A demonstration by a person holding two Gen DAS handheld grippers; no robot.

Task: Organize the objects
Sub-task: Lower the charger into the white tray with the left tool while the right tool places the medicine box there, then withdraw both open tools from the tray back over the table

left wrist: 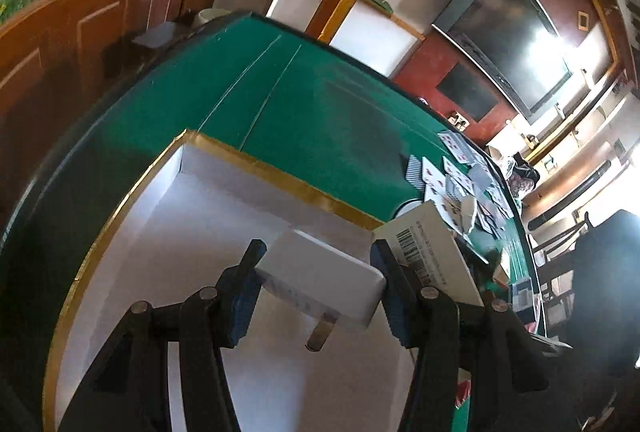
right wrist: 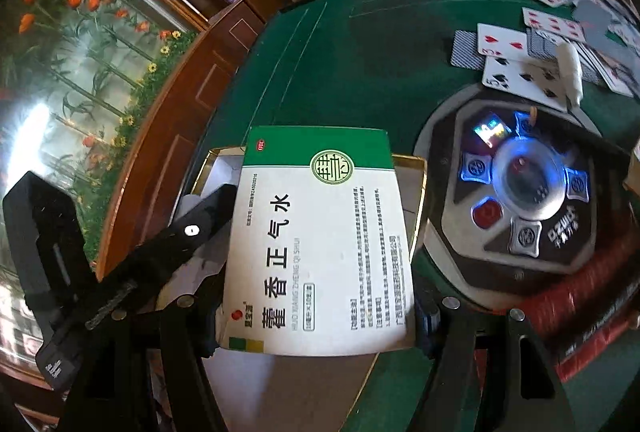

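Left wrist view shows the left hand-held gripper point(left wrist: 320, 272) closed on a white charger plug point(left wrist: 324, 282), its blue-padded fingers point(left wrist: 240, 296) pressing both ends of the plug's body. The plug's metal prongs point down and toward the camera. It hangs over the open white box point(left wrist: 224, 207), a gold-rimmed box sitting on the green counter point(left wrist: 304, 103). Just to the right of the plug, the barcode side of a medicine carton point(left wrist: 428, 244) is visible, leaning over the box's far right edge. Beyond it, playing cards point(left wrist: 464, 171) lie scattered on the felt, some face up and some face down.

Right wrist view shows the right hand-held gripper point(right wrist: 320, 316) clamped on the medicine carton point(right wrist: 320, 244), a white carton with a green top band and large Chinese lettering. The fingers grip its lower sides, and the carton is held above the white box point(right wrist: 416, 167), covering most of it. The left hand-held gripper point(right wrist: 200, 228) reaches in from the left, its tip beside the carton's left edge and over the box. To the right, set into the counter point(right wrist: 340, 71), is a round control panel point(right wrist: 520, 187) with blue-lit buttons. Past it, playing cards point(right wrist: 512, 51) are spread out, with a small white tube point(right wrist: 570, 71) lying on them.
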